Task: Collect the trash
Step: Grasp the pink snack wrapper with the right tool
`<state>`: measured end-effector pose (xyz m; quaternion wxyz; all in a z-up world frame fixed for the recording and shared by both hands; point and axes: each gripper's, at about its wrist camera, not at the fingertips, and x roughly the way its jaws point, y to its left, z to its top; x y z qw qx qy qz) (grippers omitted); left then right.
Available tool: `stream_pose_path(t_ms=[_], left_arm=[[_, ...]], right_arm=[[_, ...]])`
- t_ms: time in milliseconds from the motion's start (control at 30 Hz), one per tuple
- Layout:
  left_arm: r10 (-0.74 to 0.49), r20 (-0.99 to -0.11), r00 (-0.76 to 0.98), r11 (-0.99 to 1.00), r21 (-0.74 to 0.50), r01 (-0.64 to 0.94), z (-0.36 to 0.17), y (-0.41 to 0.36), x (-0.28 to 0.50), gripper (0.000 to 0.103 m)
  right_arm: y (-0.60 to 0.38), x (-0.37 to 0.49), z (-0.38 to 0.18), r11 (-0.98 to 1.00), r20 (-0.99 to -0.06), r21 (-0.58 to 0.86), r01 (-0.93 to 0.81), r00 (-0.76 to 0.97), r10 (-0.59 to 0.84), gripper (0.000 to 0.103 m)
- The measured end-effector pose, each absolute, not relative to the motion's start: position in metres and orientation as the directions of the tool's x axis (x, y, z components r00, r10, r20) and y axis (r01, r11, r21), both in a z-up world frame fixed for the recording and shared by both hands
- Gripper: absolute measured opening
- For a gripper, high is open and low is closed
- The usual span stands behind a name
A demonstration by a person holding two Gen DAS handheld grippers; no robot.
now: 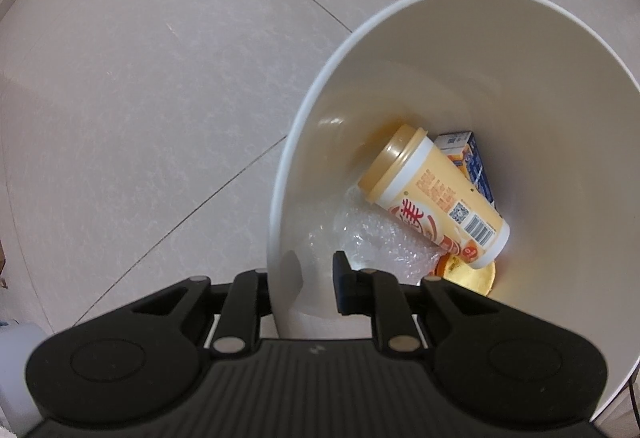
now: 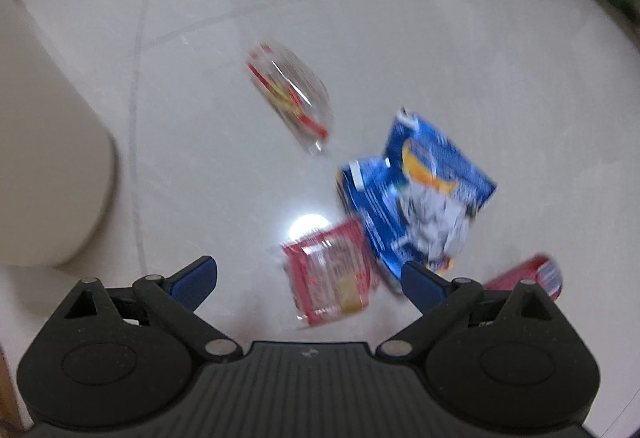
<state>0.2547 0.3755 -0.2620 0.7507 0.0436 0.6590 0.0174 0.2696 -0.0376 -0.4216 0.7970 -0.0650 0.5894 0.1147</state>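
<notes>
Two views: one fisheye camera on each hand-held gripper, both looking down at a pale tiled floor.
Left hand-held gripper: pointing straight down, jaws closed on the near wall of a white trash bin, one finger outside the wall and one inside.
Bin contents: a yellow lidded drink cup lies on its side; crumpled clear plastic sits under it to the left; a blue carton leans behind it to the right; a gold round lid lies beneath its base.
Right hand-held gripper: jaws wide apart, nothing between the blue pads, hanging above the floor litter. The view is motion-blurred.
Bin in the right view: its white side fills the left edge.
Floor litter, left to right: a clear wrapper with red and yellow stripes lies apart, farther up; a red packet lies just ahead of the open jaws; a crumpled blue bag touches it on the right; a red item shows partly behind the right finger.
</notes>
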Motion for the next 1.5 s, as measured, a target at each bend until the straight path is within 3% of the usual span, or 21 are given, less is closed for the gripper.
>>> stream_pose_path(t_ms=[500,900,967,1100,1500], left_arm=[[0.095,-0.986,0.14,0.994,0.101,0.033,-0.261,0.372,0.256,0.016],[0.102,-0.984,0.146,0.994,0.108,0.033,-0.261,0.371,0.255,0.016],[0.101,-0.984,0.145,0.994,0.107,0.034,-0.261,0.371,0.255,0.016],[0.098,-0.985,0.141,0.994,0.103,0.031,-0.261,0.371,0.255,0.016],[0.066,-0.989,0.13,0.997,0.07,0.022,-0.259,0.375,0.254,0.016]], right_arm=[[-0.036,0.276,-0.474,0.981,-0.965,0.027,-0.193,0.251,0.077,0.098],[-0.042,0.277,-0.482,0.977,-0.966,-0.017,-0.213,0.254,0.038,0.067],[-0.041,0.275,-0.48,0.975,-0.968,-0.017,-0.222,0.249,0.04,0.066],[-0.038,0.273,-0.47,0.971,-0.971,-0.008,-0.239,0.235,0.049,0.059],[-0.017,0.267,-0.367,0.945,-0.96,0.052,-0.324,0.244,0.137,0.059]])
